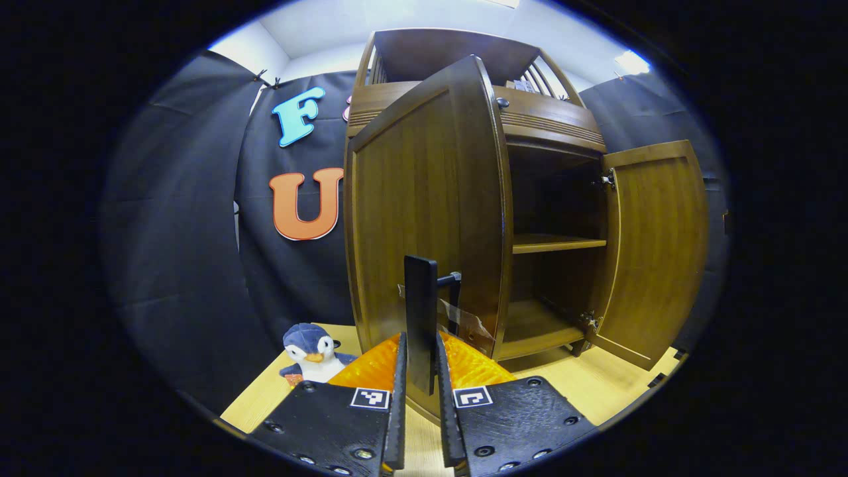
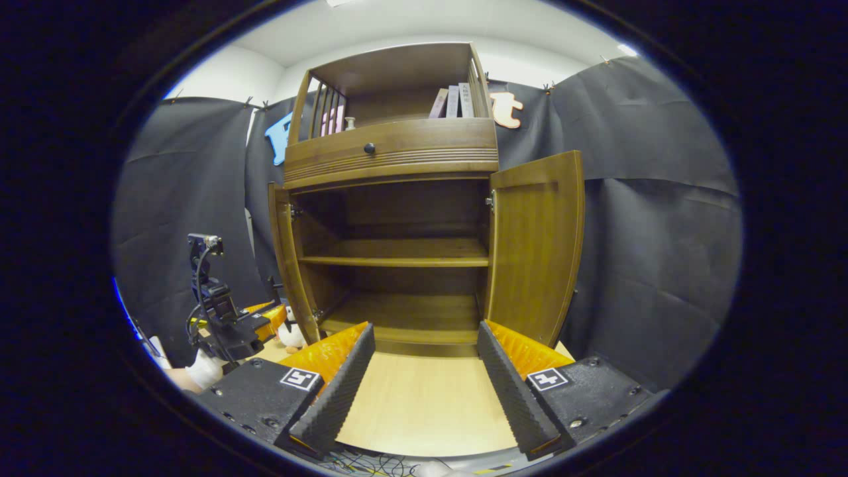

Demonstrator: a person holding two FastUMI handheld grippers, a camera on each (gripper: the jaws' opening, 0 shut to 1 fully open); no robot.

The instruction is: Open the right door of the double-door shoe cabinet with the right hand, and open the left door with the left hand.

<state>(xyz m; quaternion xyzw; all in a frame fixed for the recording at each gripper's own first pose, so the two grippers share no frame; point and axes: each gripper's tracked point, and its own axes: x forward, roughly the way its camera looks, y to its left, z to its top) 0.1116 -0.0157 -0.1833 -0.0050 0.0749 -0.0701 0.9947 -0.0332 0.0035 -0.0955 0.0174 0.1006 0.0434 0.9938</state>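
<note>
The brown wooden shoe cabinet (image 2: 397,149) stands with both doors swung open. In the left gripper view the left door (image 1: 424,199) is close in front, and my left gripper (image 1: 421,397) is shut on its dark vertical handle (image 1: 420,318). The right door (image 1: 656,245) hangs open at the far right. In the right gripper view my right gripper (image 2: 424,391) is open with nothing between its fingers, a little back from the cabinet's bare shelves (image 2: 397,255). The right door (image 2: 536,245) stands open ahead and to its right. The left gripper (image 2: 228,324), held by a hand, is at the left door (image 2: 288,258).
A plush penguin (image 1: 311,351) sits on the light wooden floor (image 2: 424,404) left of the cabinet. Books (image 2: 454,101) stand on the cabinet's top shelf above a drawer with a round knob (image 2: 370,148). Black cloth walls close in on both sides.
</note>
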